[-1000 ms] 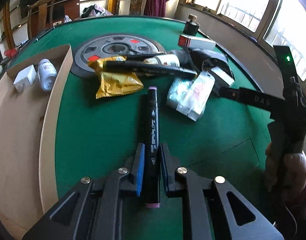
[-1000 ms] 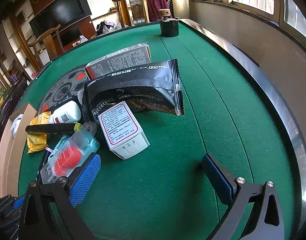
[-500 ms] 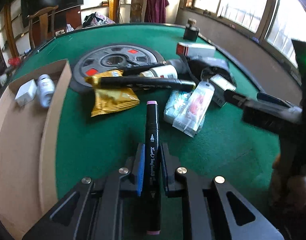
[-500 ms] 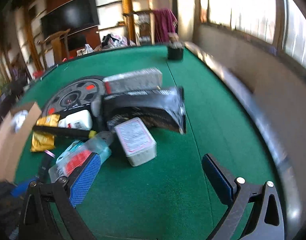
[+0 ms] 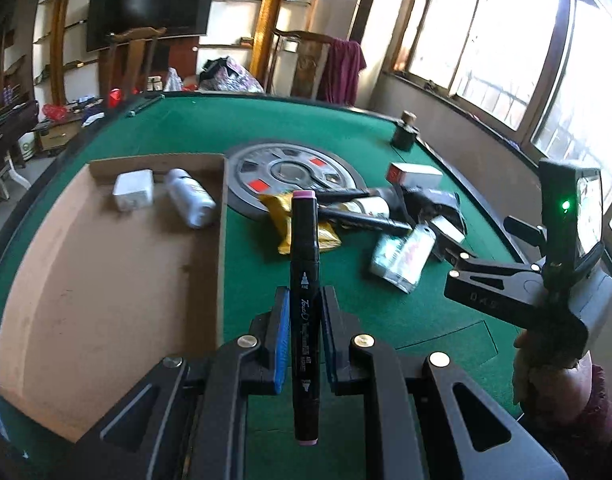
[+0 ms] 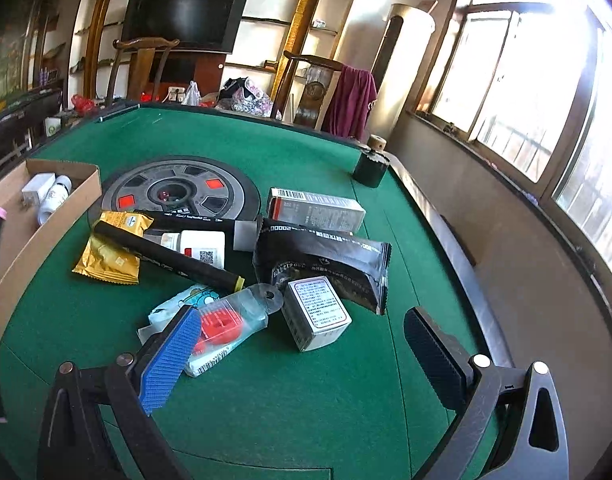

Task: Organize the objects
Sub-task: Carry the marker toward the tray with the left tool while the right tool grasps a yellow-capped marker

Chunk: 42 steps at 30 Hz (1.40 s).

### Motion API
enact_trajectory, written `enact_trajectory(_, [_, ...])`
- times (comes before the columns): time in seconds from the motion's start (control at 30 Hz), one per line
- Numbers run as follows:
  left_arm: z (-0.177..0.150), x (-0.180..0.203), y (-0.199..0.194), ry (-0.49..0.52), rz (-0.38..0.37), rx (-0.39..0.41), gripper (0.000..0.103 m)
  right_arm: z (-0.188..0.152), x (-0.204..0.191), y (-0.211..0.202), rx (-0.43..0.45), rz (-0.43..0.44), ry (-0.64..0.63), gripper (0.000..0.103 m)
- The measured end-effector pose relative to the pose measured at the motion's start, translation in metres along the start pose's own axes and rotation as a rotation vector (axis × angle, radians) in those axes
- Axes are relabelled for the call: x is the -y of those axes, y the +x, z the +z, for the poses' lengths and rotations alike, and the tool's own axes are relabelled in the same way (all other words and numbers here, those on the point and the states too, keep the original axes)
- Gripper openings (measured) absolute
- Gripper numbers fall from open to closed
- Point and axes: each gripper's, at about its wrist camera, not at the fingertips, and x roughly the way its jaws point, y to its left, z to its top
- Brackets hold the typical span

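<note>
Gripping a black marker (image 5: 305,280), the left gripper (image 5: 304,344) hangs beside the cardboard box (image 5: 106,280) while the right gripper (image 6: 302,356) gapes empty.

- Daylight came through the windows (image 6: 518,92) on my right and blew them out to white glare.
- Fisheye bending curved both views' edges; corners went dark.
- The far room looked soft, and dim on the left.

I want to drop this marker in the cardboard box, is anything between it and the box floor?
Only the box's right wall. The marker, clamped in the left gripper, sits above the felt just right of it; the floor beyond is bare.
</note>
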Motion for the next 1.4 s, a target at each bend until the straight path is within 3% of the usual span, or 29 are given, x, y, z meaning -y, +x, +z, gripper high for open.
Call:
enact_trajectory(0.13, [0.000,-0.012,-0.011,-0.008,0.022,0.033,0.015,0.007,-0.009,0.001,-0.014,0.083,-0.031,0.103])
enact_trajectory(0.27, [-0.002,-0.029,-0.021,-0.036,0.039,0.050,0.015,0.031,-0.002,0.009,-0.045,0.471,-0.036,0.101])
enact_trajectory(0.37, [-0.005,-0.040,-0.028,-0.066,0.036,0.058,0.016,0.053,0.000,0.022,-0.077,0.607,-0.058,0.095])
enact_trajectory(0.5, [-0.007,-0.049,-0.032,-0.092,0.032,0.068,0.016,0.074,-0.016,0.045,-0.130,0.610,-0.152,0.055])
enact_trajectory(0.6, [-0.007,-0.052,-0.033,-0.102,0.016,0.067,0.016,0.074,-0.034,0.062,-0.183,0.642,-0.208,0.043])
enact_trajectory(0.8, [-0.005,-0.062,-0.031,-0.148,-0.026,0.053,0.016,0.059,-0.079,0.071,-0.196,0.661,-0.357,0.041])
enact_trajectory(1.07, [-0.006,-0.061,-0.026,-0.156,-0.047,0.040,0.015,0.053,-0.086,0.073,-0.212,0.664,-0.389,0.035])
enact_trajectory(1.17, [-0.006,-0.058,-0.026,-0.151,-0.055,0.040,0.015,0.053,-0.083,0.076,-0.245,0.689,-0.337,0.032])
enact_trajectory(1.3, [-0.003,-0.056,-0.035,-0.148,-0.055,0.062,0.015,0.052,-0.078,0.075,-0.272,0.726,-0.254,0.017])
enact_trajectory(1.4, [-0.002,-0.058,-0.046,-0.155,-0.054,0.090,0.015,0.050,-0.066,0.065,-0.263,0.767,-0.174,0.016])
